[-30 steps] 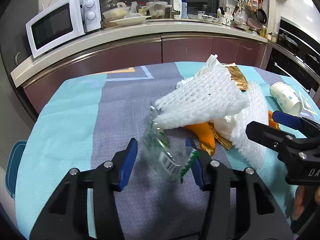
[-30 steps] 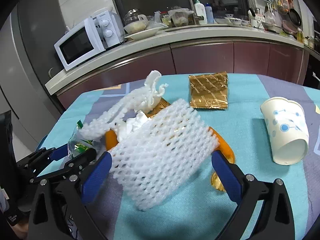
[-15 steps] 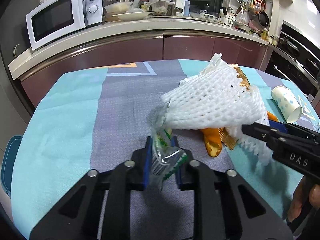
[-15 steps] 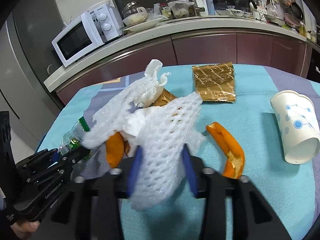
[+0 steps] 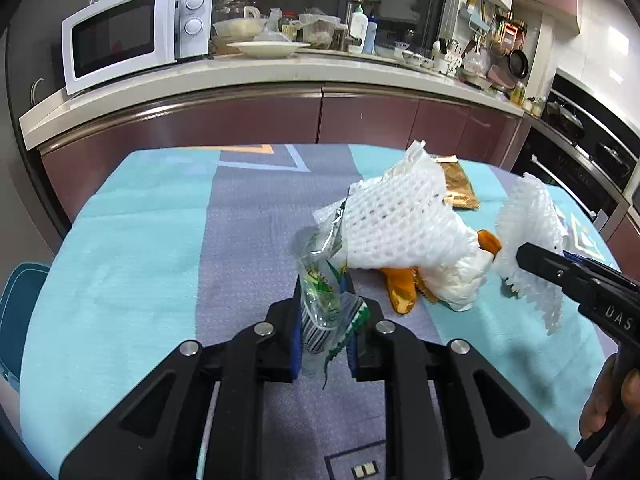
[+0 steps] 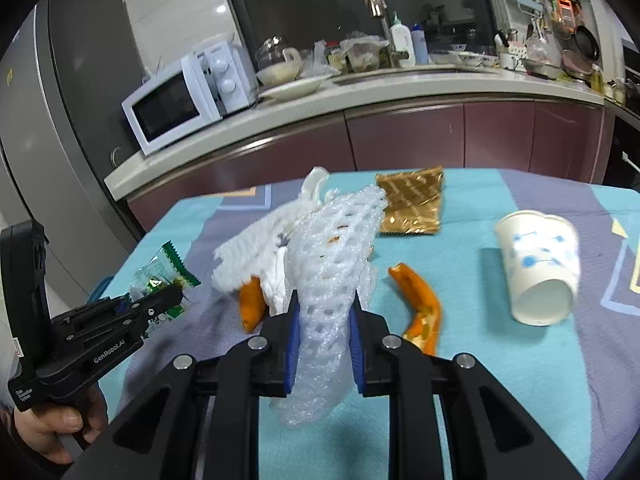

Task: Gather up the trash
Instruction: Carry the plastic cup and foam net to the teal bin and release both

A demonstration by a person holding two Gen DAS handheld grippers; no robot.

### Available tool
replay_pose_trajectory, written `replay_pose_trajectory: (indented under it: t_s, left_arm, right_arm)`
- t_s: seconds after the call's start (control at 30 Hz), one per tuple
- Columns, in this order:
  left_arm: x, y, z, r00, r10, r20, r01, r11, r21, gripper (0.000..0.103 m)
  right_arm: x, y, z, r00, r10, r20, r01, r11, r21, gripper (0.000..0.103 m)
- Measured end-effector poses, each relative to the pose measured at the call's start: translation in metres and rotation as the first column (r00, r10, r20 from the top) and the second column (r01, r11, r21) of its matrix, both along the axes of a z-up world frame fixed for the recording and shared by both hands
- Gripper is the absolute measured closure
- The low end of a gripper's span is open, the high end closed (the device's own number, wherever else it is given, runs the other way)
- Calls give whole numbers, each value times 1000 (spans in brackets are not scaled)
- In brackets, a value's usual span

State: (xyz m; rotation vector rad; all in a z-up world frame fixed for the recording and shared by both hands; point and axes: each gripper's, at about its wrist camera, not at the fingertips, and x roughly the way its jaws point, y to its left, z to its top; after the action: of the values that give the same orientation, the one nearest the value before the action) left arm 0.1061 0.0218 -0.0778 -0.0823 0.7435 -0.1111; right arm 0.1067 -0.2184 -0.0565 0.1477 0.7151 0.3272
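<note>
My left gripper is shut on a clear wrapper with green print, held a little above the tablecloth. In the right wrist view the jaws of my right gripper are closing on a white foam net, which is squeezed between the blue pads and raised off the pile. In the left wrist view this net hangs from the right gripper at the right. A second foam net lies on the pile over a white tissue and an orange peel.
On the teal and grey tablecloth lie a gold foil packet, a tipped paper cup and a curved orange peel. Beyond the table runs a kitchen counter with a microwave and dishes. A hand holds the left gripper's handle.
Both grippers went from open to closed, the left on the wrapper and the right on a foam net. Both have risen, and the right-hand net has come off the pile.
</note>
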Motion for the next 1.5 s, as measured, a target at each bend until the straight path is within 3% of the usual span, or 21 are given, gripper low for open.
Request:
replay_pose_trajectory:
  t_s: [0.37, 0.57, 0.7, 0.83, 1.03, 1.13, 1.33, 1.5]
  left_arm:
    - [-38, 21, 42, 994, 13, 106, -9, 999, -47, 87]
    - [-59, 56, 72, 981, 86, 174, -80, 996, -44, 87]
    - [-79, 100, 88, 960, 182, 214, -179, 983, -31, 87]
    - [-103, 154, 92, 927, 299, 226, -304, 953, -16, 87]
    - [-137, 246, 86, 858, 466, 217, -482, 876, 26, 87]
    - [-144, 285, 79, 835, 510, 205, -529, 847, 47, 87]
    - [-138, 346, 54, 816, 558, 150, -572, 817, 70, 86]
    - [-118, 388, 19, 813, 579, 64, -582, 810, 72, 86]
  right_arm:
    - [-20, 12, 40, 993, 57, 104, -57, 998, 0, 83]
    - [-21, 56, 57, 974, 174, 148, -175, 985, -7, 83]
    - [-17, 101, 69, 945, 279, 170, -283, 959, 0, 83]
    - [-11, 163, 73, 898, 407, 167, -412, 911, -3, 83]
    - [0, 276, 66, 792, 600, 115, -602, 798, -25, 83]
    - [9, 330, 56, 740, 670, 58, -670, 742, -14, 83]
    - [27, 431, 24, 642, 761, -93, -765, 643, -14, 83]
    - [36, 489, -14, 602, 766, -223, -794, 604, -68, 83]
